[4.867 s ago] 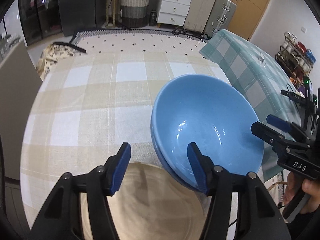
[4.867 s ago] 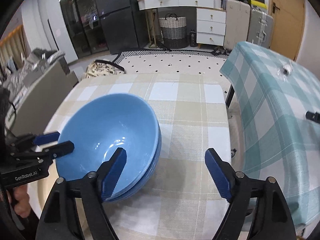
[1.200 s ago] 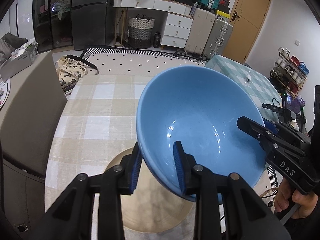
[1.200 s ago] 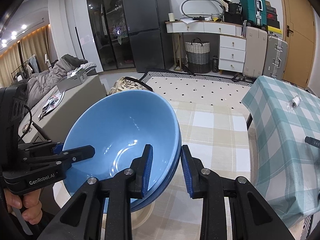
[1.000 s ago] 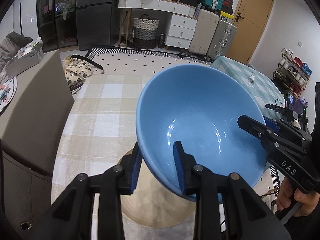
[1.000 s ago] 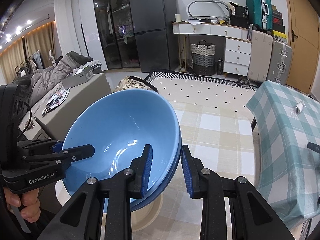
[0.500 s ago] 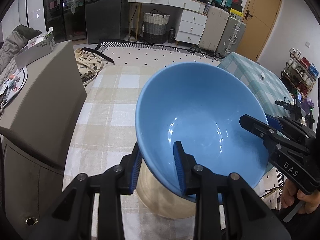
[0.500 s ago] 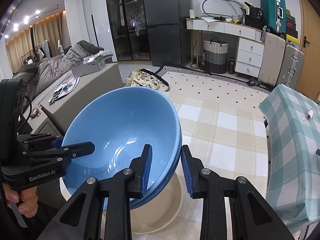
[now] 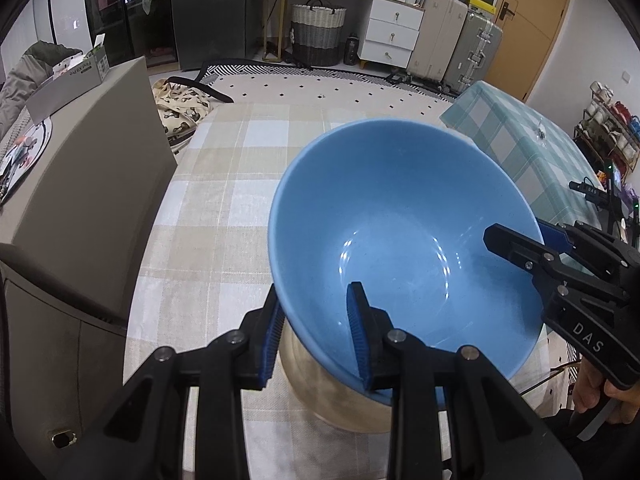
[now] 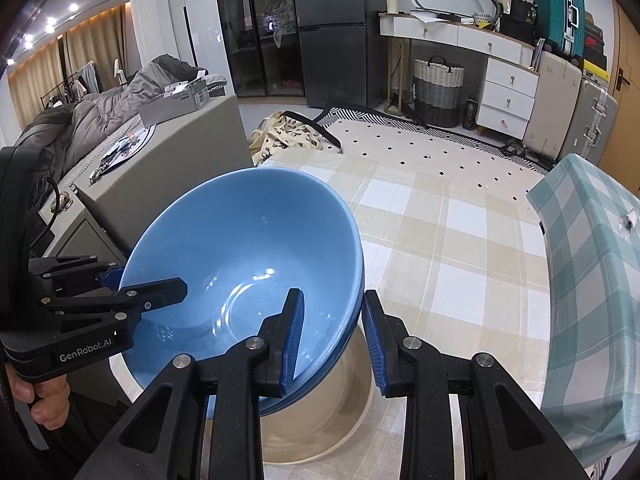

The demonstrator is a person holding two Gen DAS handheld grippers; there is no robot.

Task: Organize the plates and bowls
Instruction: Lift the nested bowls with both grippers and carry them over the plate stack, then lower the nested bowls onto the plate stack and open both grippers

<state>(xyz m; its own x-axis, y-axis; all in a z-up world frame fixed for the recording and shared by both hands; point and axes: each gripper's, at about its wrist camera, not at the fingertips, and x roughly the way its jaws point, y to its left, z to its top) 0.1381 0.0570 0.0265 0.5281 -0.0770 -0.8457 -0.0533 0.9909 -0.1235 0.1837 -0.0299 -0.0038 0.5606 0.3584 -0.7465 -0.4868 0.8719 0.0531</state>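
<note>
Left wrist view: my left tool [image 9: 316, 334] is clamped on the near rim of the stacked glossy blue bowls [image 9: 400, 240]. My right tool [image 10: 334, 336] pinches the opposite rim. I hold them tilted over a beige round bowl [image 10: 332, 424] on the checked-cloth bench [image 10: 440, 248].

Out past the beige checked tablecloth [image 9: 224, 184] lies a pale floor [image 9: 320, 88] dotted with small black diamonds. Against the far wall there's a dark fridge [image 10: 332, 32], a white drawer unit [image 10: 508, 96] and a woven basket [image 10: 438, 92] (handles up) tucked beside it. Silver suitcases [image 9: 472, 52] line up near a wooden door [image 9: 532, 12]. Left side, a grey sofa back [image 9: 80, 184]; ceiling spots [image 10: 50, 20] glow over tan curtains [image 10: 36, 80].
</note>
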